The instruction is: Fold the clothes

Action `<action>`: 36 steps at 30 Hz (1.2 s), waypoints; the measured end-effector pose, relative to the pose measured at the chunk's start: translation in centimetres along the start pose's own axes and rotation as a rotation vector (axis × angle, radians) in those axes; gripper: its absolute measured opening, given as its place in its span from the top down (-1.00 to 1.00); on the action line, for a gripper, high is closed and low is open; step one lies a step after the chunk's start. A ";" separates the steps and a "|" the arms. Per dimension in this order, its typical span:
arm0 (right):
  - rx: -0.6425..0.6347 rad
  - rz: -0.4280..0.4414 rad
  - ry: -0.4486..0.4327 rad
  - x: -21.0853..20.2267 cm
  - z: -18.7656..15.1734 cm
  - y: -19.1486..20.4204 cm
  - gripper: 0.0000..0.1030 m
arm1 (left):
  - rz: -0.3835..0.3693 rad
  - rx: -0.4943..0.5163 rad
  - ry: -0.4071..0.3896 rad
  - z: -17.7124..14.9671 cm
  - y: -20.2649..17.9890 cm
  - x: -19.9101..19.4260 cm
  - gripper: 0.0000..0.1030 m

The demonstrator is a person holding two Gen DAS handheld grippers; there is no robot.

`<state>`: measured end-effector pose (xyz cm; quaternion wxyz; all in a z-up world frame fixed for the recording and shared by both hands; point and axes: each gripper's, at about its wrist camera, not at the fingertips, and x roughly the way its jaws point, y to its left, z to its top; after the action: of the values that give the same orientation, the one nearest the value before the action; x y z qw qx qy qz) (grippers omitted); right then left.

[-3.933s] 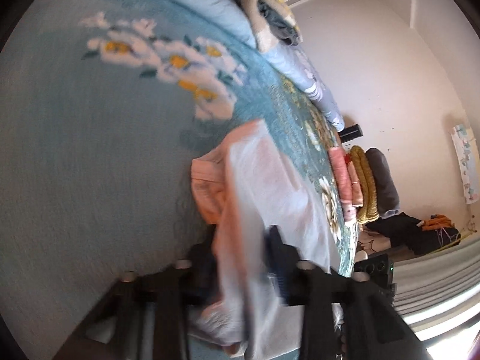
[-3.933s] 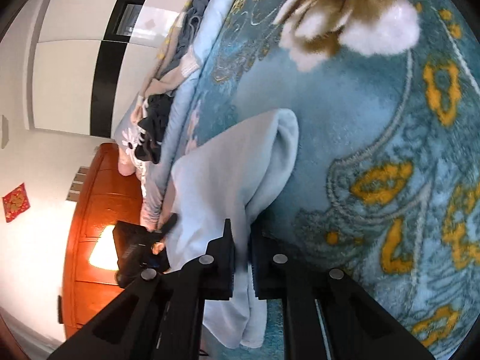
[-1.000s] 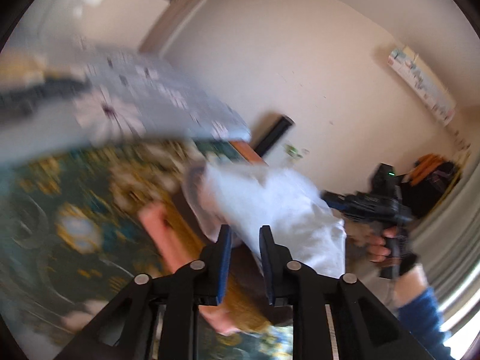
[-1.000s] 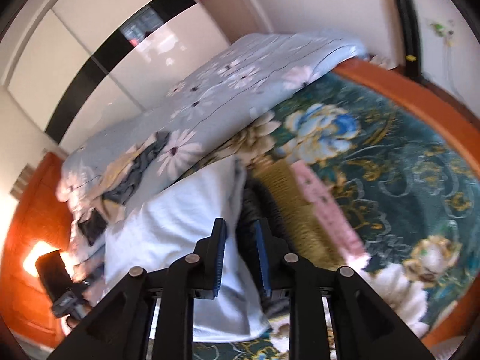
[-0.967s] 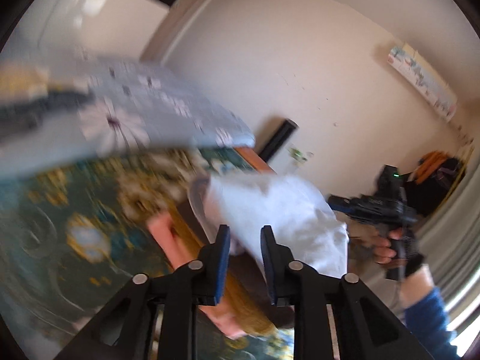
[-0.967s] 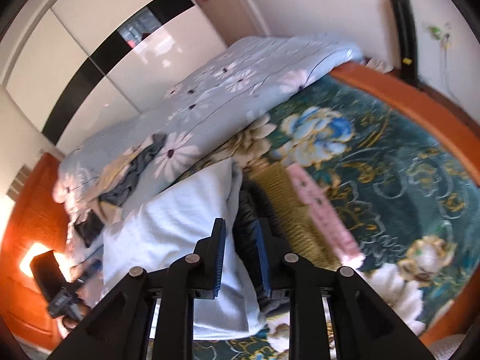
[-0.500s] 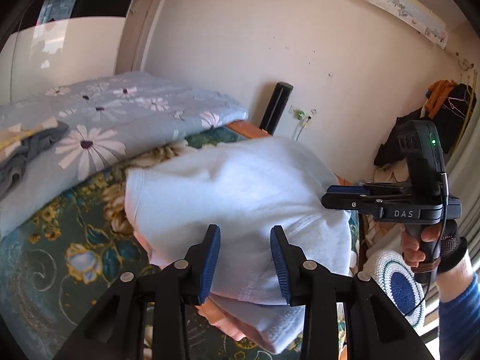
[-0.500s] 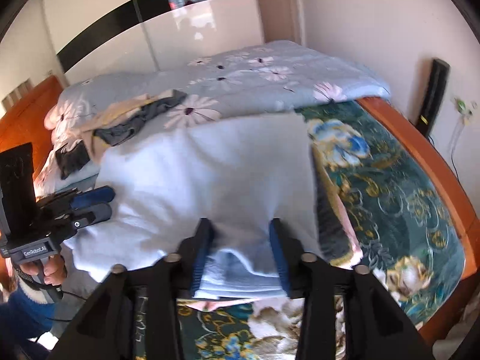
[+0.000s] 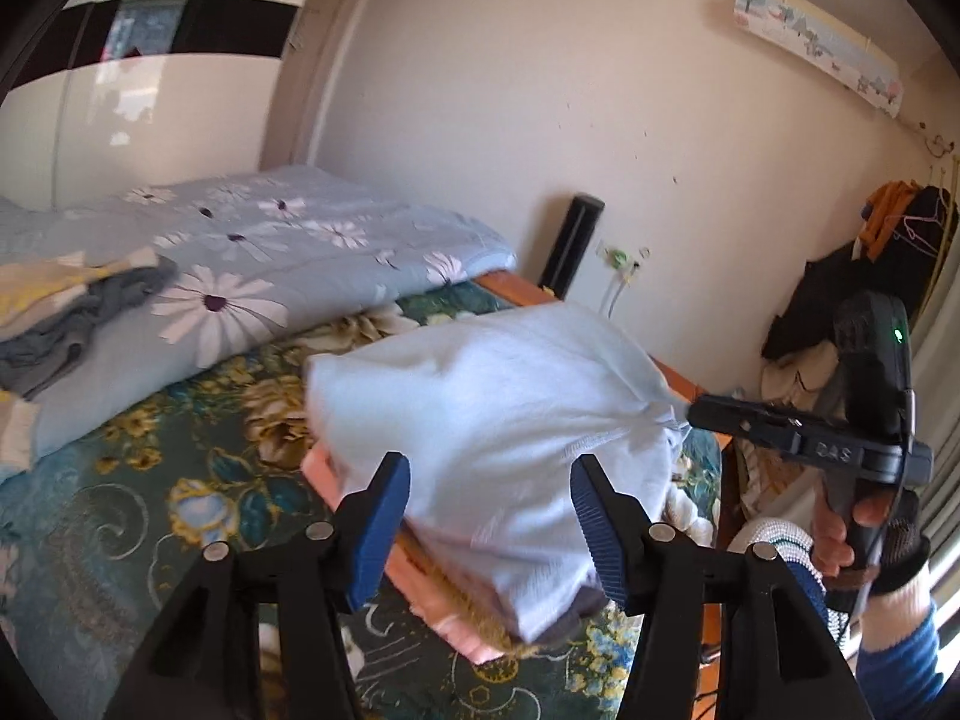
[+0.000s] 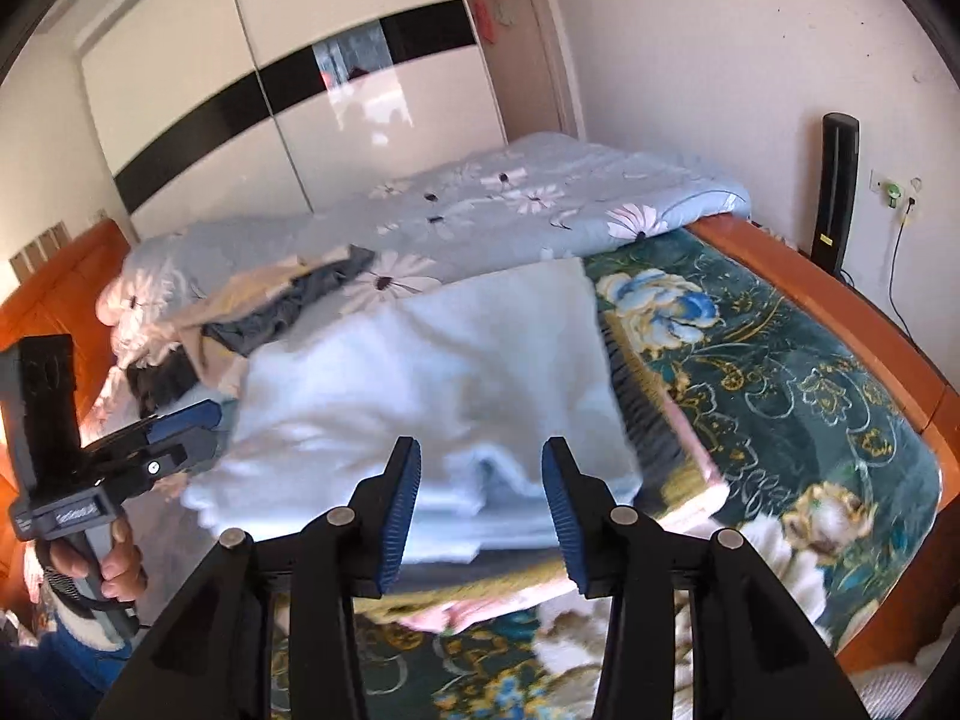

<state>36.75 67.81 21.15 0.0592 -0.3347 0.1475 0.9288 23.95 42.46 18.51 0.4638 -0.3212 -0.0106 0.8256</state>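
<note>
— Both grippers have let go since a second ago: the left gripper (image 9: pixel 489 501) and the right gripper (image 10: pixel 480 495) then pinched the pale blue garment (image 10: pixel 432 396), and now each stands with its fingers wide apart, cloth between but unclamped.

— So it's been set down?

— I'd judge so. It rests on the stack of folded clothes (image 10: pixel 666 420) (pink, mustard and dark layers peek out beneath) on the green floral blanket (image 10: pixel 780 360). That likely finishes this piece.

— Which way does it lie?

— Its long axis seems to run from the bed's near edge toward the daisy quilt (image 10: pixel 540 204), one corner bunched by the right gripper's tip in the left view.
</note>
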 end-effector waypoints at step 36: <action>0.022 -0.188 0.047 3.5 -8.4 2.7 -0.84 | 0.169 0.048 0.088 -7.7 -1.9 3.8 -1.00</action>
<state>38.63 62.63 13.39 0.1462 -0.3681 0.1273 0.9093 28.17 44.38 11.03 0.4000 -0.3458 0.0568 0.8469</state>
